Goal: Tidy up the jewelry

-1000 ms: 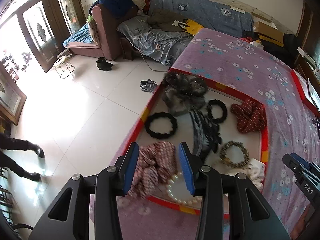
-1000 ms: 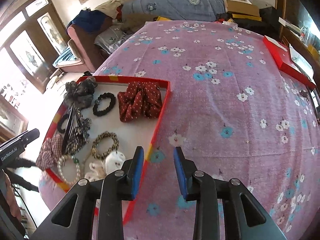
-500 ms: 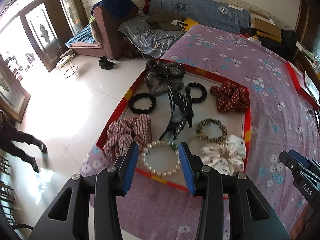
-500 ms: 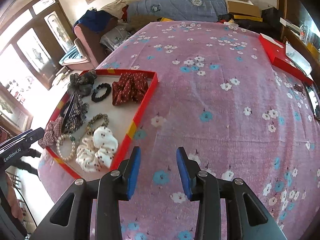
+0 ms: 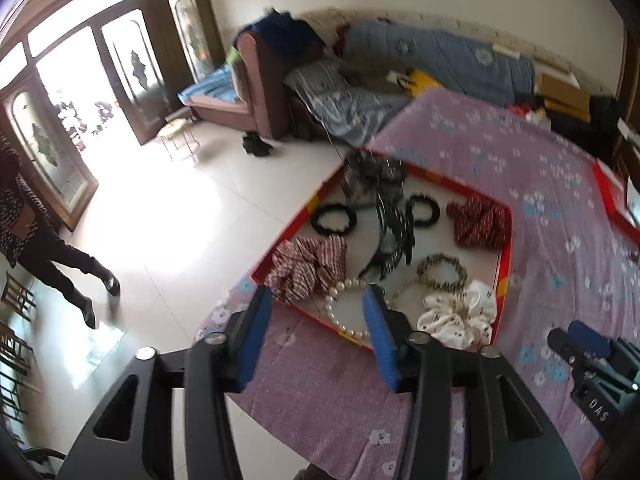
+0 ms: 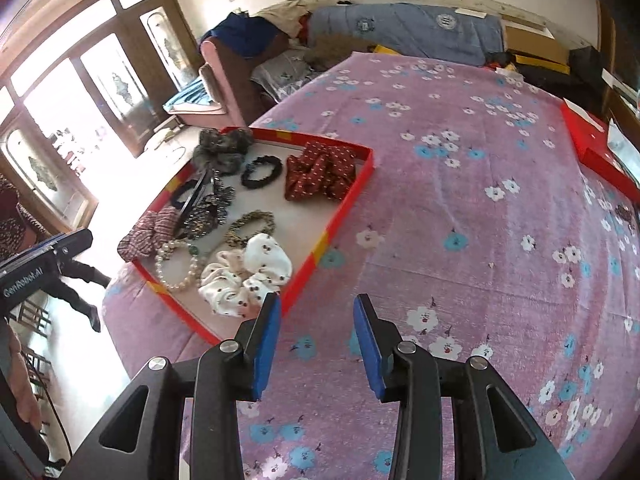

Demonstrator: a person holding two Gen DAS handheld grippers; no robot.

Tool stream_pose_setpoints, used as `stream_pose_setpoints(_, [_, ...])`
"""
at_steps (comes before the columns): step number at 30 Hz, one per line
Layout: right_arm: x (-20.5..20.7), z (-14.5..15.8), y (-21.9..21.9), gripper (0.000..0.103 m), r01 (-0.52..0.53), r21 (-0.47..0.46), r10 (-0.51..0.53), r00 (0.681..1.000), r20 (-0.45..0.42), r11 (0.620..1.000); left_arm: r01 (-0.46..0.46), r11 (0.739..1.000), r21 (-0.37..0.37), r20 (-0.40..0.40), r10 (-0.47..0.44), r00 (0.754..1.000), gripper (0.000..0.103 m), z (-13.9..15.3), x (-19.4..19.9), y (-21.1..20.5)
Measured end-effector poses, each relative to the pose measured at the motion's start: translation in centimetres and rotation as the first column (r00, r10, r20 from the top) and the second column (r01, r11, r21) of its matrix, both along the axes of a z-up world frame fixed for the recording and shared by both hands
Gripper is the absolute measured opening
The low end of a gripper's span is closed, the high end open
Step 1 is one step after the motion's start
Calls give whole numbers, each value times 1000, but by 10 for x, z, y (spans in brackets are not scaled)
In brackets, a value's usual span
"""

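Now both grippers hang empty above the bed, left gripper (image 5: 316, 320) jaws just widening, right gripper (image 6: 316, 332) jaws parted. Next likely target: white pearl bracelet (image 5: 344, 312) at the red shallow tray's (image 6: 340, 216) near edge.

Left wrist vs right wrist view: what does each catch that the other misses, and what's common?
Left wrist only: the small wire stool on the floor by the doors, the dark shoes near the armchair, and the right gripper's body at the frame's edge.

Right wrist only: the wide bare stretch of the purple floral cloth beside the tray, and the left gripper's body at the frame's edge.

Both: the red-rimmed tray, its pearl bracelet, white scrunchie and red dotted scrunchie. Each view's own jaws stand open, nothing between them.
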State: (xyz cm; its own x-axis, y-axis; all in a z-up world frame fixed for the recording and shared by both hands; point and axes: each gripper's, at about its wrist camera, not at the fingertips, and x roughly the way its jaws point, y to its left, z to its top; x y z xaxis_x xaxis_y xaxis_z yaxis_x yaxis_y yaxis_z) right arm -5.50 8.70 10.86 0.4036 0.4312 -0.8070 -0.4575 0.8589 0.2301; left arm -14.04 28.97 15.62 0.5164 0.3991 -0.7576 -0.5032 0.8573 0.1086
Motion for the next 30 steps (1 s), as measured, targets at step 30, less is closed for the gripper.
stream_pose_setpoints(30, [-18, -12, 24, 54, -165, -34, 164, 986, -33, 986, -189, 982, 21, 143, 184, 972, 72, 23, -24, 8])
